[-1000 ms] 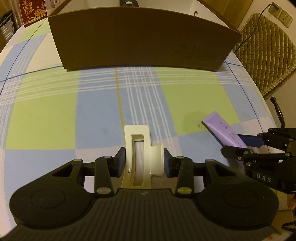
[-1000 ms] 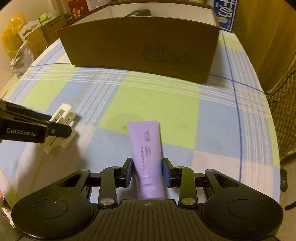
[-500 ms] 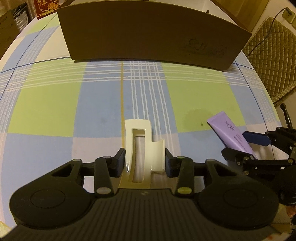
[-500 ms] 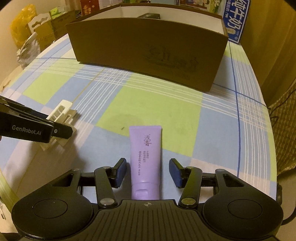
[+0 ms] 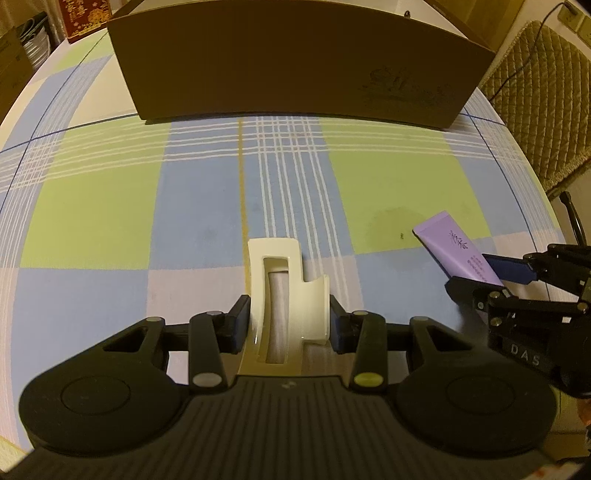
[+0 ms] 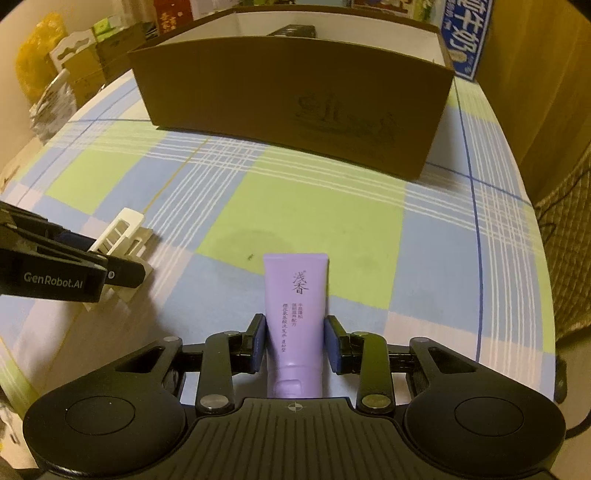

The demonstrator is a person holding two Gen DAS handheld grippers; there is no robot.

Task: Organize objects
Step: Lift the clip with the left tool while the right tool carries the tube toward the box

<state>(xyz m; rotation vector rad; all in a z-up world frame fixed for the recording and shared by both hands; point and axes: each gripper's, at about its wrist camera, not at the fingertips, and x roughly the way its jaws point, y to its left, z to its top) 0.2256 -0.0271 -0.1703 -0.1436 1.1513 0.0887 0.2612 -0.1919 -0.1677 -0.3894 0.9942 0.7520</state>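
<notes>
A cream hair clip [image 5: 284, 295] sits between the pads of my left gripper [image 5: 288, 325], which is shut on it low over the checked tablecloth [image 5: 110, 221]. A purple tube [image 6: 295, 295] with dark lettering points away from me, cap end toward the camera. My right gripper [image 6: 295, 343] is shut on it, a pad against each side. From the left wrist view the tube [image 5: 447, 240] and right gripper [image 5: 476, 275] show at the right. The clip [image 6: 122, 229] and left gripper [image 6: 110, 254] show at the left of the right wrist view. A brown cardboard box [image 6: 295, 85] stands open at the back.
A dark object [image 6: 291, 30] lies inside the box. A quilted chair [image 5: 546, 92] stands past the table's right edge. Bags and cartons [image 6: 74, 66] are piled beyond the left edge. A blue carton [image 6: 467, 33] stands behind the box.
The right gripper opened around the tube half a second ago and has shut on it again. Both views have drawn nearer the box, and the left gripper still holds the clip.
</notes>
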